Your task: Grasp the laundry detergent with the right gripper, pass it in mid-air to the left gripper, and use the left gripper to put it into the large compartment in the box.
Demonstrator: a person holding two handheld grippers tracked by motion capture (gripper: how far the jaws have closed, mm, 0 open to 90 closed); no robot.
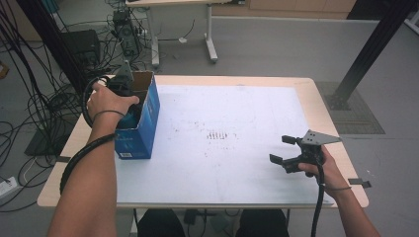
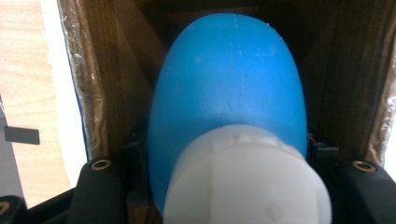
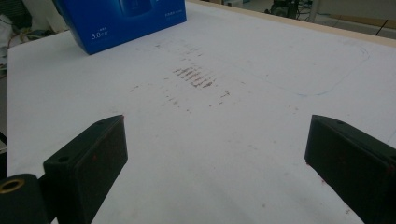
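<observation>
My left gripper (image 1: 124, 88) reaches down into an open blue cardboard box (image 1: 146, 123) at the table's left edge. In the left gripper view the gripper (image 2: 229, 156) is shut on a blue bottle (image 2: 229, 79) with a white cap (image 2: 245, 182). The black jaws press on the bottle's two sides between the box's brown inner walls (image 2: 112, 70). My right gripper (image 1: 281, 149) rests low over the white sheet near the front right, and it stands open with nothing between its jaws (image 3: 217, 140).
A white sheet (image 1: 227, 103) covers most of the wooden table (image 1: 326, 123), with dark smudges (image 1: 217, 135) at its middle. The blue box (image 3: 121, 18) stands far left of the right gripper. Cables and a stand crowd the floor at the left.
</observation>
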